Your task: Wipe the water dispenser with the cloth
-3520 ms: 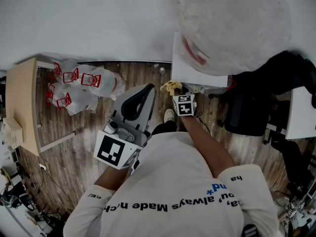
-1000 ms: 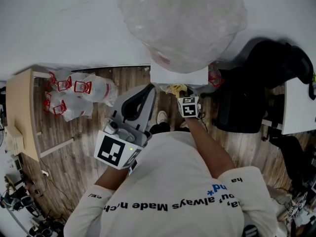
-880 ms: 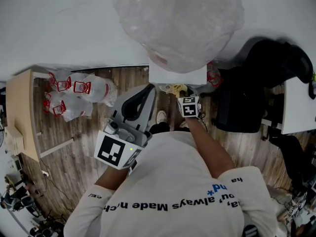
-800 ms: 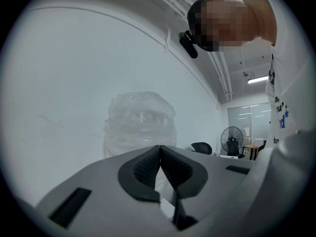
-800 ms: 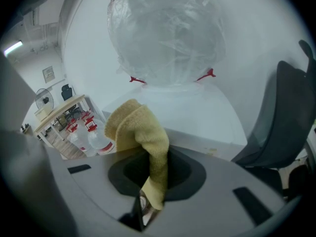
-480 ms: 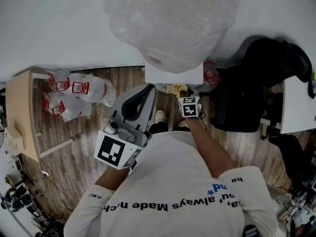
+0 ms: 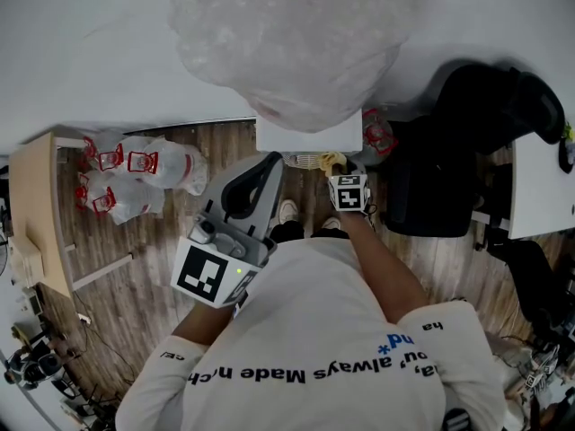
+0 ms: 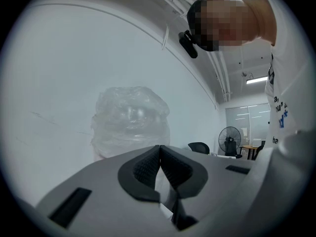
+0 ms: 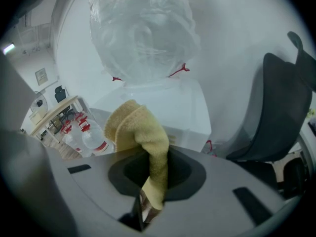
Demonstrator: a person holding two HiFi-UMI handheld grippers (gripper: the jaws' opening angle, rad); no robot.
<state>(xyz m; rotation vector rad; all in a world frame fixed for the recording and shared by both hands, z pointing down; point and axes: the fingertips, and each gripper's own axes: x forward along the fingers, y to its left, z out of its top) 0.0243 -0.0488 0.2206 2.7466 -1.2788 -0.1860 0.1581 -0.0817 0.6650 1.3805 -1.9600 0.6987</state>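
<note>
Cloth (image 9: 140, 127) tight in jaws of right gripper (image 9: 158, 154); left gripper (image 8: 160, 149) jaws together; shirt (image 7: 314, 330): "always Made"

Bright, even indoor light with soft shadows. Both gripper views are round fisheyes, dark at the corners, bent at the edges. A ceiling lamp (image 8: 258, 79) glows in the left gripper view, whose foreground is soft, perhaps out of focus. The white dispenser (image 9: 163, 105) nearly merges with the wall (image 9: 237, 28)

the left gripper (image 8: 159, 154) sits near the chest, tilted up, jaws pressed together with nothing between, while the right arm (image 7: 379, 260) stretches forward, the right gripper (image 9: 157, 162) clamped on a cloth (image 9: 136, 125).
</note>
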